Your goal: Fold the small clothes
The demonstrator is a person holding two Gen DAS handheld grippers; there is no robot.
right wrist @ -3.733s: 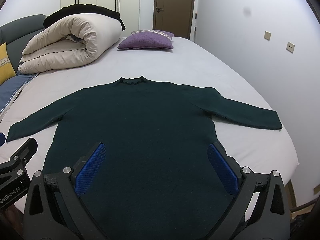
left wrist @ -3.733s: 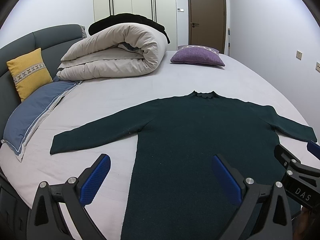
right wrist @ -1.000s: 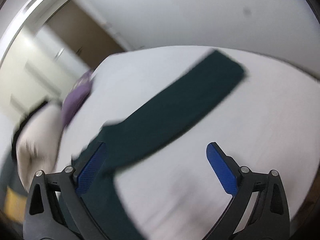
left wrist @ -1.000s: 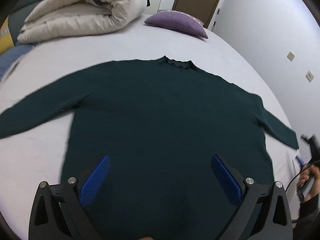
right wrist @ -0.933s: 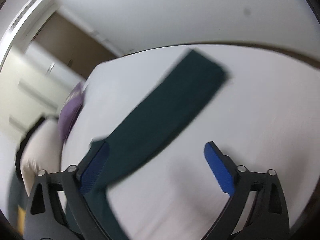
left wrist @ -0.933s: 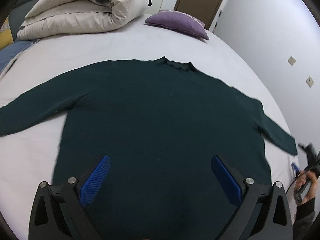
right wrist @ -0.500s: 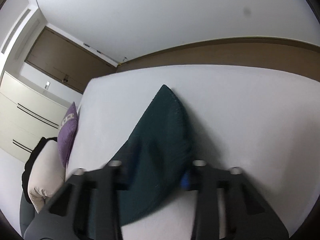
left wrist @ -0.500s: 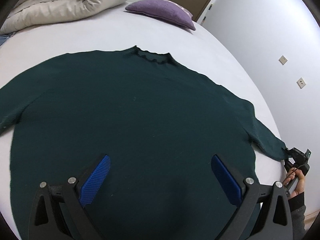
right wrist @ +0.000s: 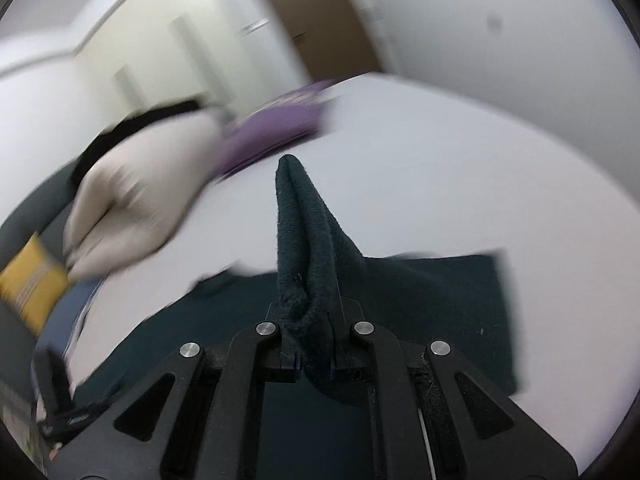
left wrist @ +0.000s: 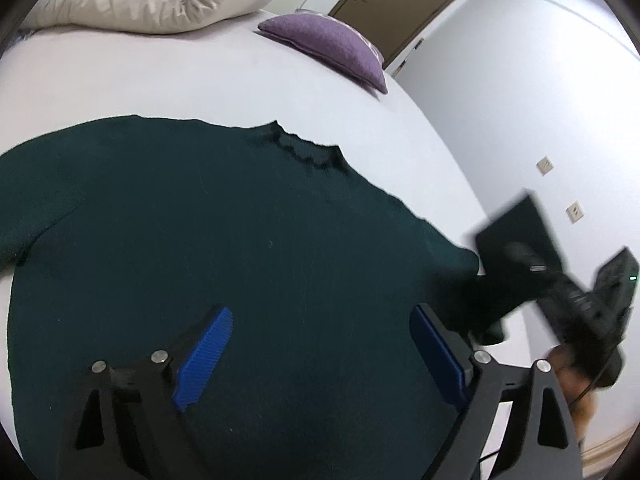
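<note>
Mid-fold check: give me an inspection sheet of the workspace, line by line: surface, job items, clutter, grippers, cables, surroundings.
Surface: white bed sheet, smooth around the garment.
Job's things: dark green knit sweater lying flat on its body; right sleeve lifted off the bed.
Clutter: purple cushion, rolled beige duvet, yellow pillow, all beyond the collar.
Grippers: left gripper open, over the sweater's lower body; right gripper shut on the sleeve.
Cables: thin dark cable at the hand holding the right gripper.
Surroundings: brown door, two wall sockets.
</note>
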